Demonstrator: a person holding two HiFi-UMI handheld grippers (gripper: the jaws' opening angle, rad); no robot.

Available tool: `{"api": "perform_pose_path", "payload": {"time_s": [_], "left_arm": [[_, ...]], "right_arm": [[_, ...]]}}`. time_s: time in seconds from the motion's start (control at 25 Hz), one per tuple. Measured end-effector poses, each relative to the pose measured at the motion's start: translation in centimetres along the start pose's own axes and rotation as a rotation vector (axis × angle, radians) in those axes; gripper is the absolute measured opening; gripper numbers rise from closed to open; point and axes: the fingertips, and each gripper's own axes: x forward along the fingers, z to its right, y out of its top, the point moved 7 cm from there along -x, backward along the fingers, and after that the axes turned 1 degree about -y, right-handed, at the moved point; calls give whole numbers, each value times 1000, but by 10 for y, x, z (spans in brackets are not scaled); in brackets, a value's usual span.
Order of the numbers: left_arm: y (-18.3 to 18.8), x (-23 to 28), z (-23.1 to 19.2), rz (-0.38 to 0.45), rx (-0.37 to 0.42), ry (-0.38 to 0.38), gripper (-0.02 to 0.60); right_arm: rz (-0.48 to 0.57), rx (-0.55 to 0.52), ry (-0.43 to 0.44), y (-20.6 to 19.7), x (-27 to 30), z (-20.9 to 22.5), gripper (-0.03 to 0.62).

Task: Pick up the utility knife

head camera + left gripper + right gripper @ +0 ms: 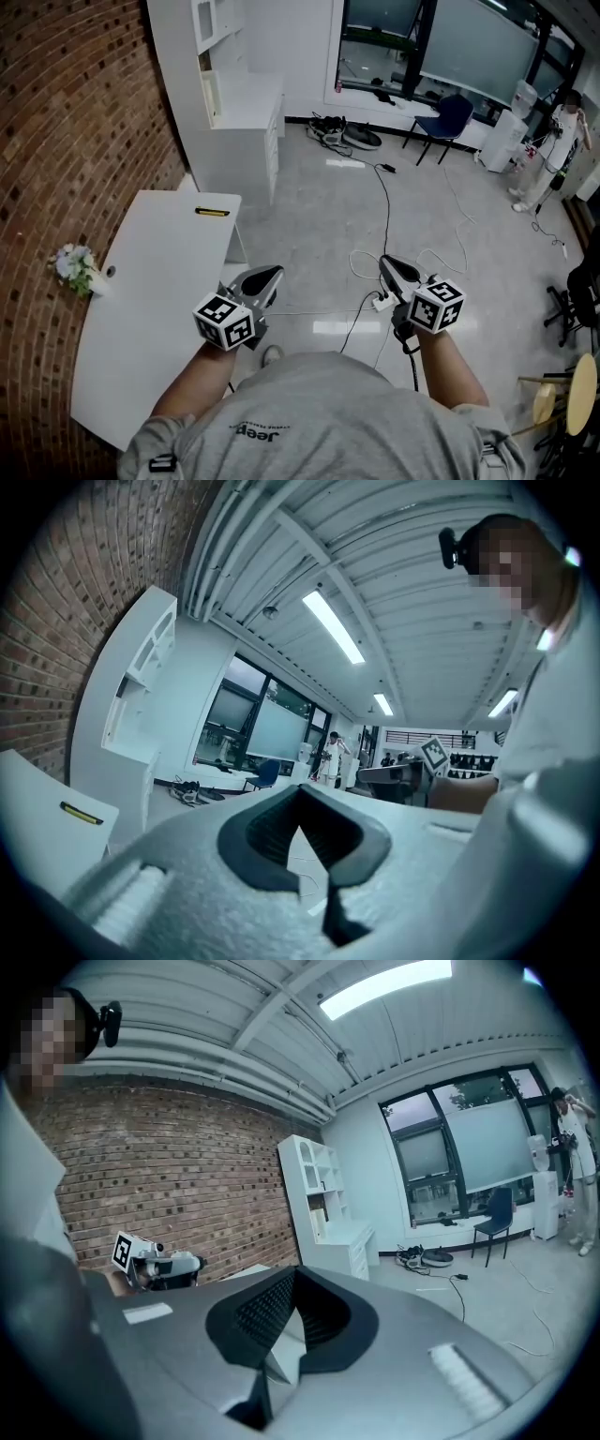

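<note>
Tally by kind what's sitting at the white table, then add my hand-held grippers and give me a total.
Utility knife: 1
Flower bunch: 1
Hand-held gripper: 2 (left hand-held gripper, right hand-held gripper)
Total: 4

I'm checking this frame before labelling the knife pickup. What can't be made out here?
- The utility knife, head view: too small to tell whether its blade is out.
- Left gripper view: the knife is a tiny sliver by the dark edge.
- Near corner of the table, head view: covered by the person's left arm.
- Right gripper view: no knife in sight; the right hand-held gripper covers most of the table with its own body.
</note>
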Motion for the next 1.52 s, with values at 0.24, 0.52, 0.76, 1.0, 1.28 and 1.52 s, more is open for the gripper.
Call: {"api": "perform_pose_path", "payload": {"time_s": [0.24,0.52,0.76,1.0,1.28,1.52], "left_arm": [[43,9,-111,-31,15,-65,0],[58,20,-186,-36,-17,-95,0],[58,35,-229,-52,-33,-65,0],[56,80,-257,-57,-27,-16,0],[73,185,-291,-39,-11,49,0],[92,295,-309,-16,-20,89,0]], "right_arm": [[51,22,-32,44,111,-15,9],[32,18,-48,63,190,-13,9],[27,43,-52,68,233,20,9],[31,34,7,74,274,73,9],[45,38,66,110,327,188,9],[15,25,124,145,362,287,9]]}}
